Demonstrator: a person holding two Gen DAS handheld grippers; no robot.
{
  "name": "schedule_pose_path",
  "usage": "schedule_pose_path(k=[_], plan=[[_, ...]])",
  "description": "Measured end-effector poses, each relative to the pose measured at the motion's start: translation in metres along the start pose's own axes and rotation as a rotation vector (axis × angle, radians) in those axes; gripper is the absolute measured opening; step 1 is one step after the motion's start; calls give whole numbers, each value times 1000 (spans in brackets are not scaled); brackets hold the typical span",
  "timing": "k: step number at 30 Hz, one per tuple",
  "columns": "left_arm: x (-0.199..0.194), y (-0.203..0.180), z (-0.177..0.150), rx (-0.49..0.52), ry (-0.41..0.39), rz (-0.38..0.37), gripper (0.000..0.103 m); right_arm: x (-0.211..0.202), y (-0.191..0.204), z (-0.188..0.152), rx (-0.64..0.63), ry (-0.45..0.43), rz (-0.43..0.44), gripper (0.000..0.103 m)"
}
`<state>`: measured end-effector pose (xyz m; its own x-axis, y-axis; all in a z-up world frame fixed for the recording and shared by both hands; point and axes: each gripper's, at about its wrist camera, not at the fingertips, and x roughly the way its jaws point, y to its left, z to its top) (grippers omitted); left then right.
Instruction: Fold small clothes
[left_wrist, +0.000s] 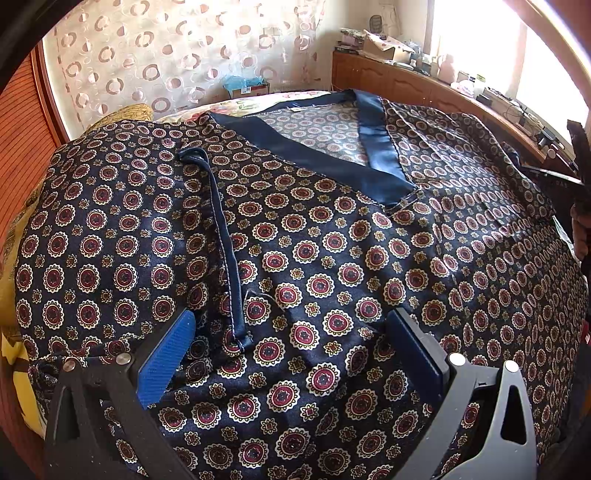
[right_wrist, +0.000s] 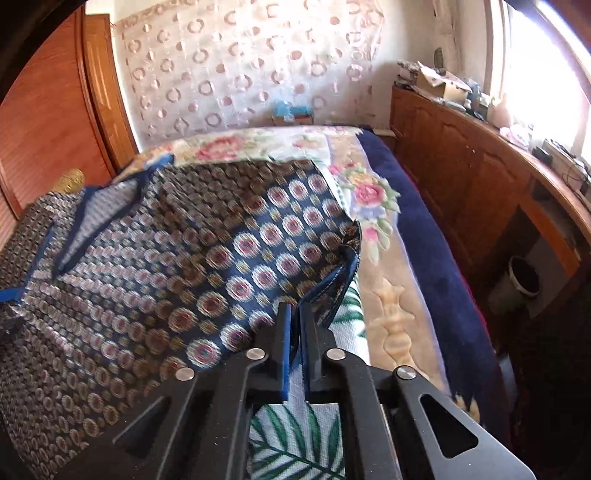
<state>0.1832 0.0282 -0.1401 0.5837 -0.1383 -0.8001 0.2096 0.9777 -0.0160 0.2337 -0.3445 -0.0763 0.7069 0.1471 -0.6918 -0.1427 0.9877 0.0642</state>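
One satin garment (left_wrist: 314, 258), navy with red-and-cream medallions, lying spread on the bed (right_wrist: 436, 258). Its long axis runs from the left gripper away toward the curtained wall; the plain navy V-neck band (left_wrist: 332, 155) points its tip back toward that gripper, with the paler inner face of the cloth showing inside the V. One navy-edged hem (left_wrist: 225, 240) lies folded over the garment's front, running lengthwise.

Left gripper (left_wrist: 291, 350): one, poised over the near part of the garment, its two blue fingers (left_wrist: 166, 365) spread wide with only cloth beneath them, nothing pinched.

Right gripper (right_wrist: 293, 332): one, at the garment's side edge, jaws closed tight on the navy trim (right_wrist: 332, 284) of that edge, which is lifted off the bed.

Beyond the garment: one floral blanket (right_wrist: 369, 199) under it, one leaf-print cloth (right_wrist: 295, 435) below the right gripper, one ring-patterned curtain (left_wrist: 166, 55), a run of wooden cabinets (right_wrist: 461, 177) along the window side, one pale bin (right_wrist: 522, 277) on the floor.
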Motion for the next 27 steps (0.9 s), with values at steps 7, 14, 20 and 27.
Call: schedule_pose_path(k=[7,14,20,27], plan=[[0,0,0,0,0,0,103,-18,28,16,-69,-92,55,2],[0,0,0,-1,0,0,103,-32,85,32,-166,-153,153,2],[0,0,0,-1,0,0,103,-34,118,39,-243,-163,175,8],[0,0,-1,-1,0,1,103,-19,108,38,-249,-139,100,30]])
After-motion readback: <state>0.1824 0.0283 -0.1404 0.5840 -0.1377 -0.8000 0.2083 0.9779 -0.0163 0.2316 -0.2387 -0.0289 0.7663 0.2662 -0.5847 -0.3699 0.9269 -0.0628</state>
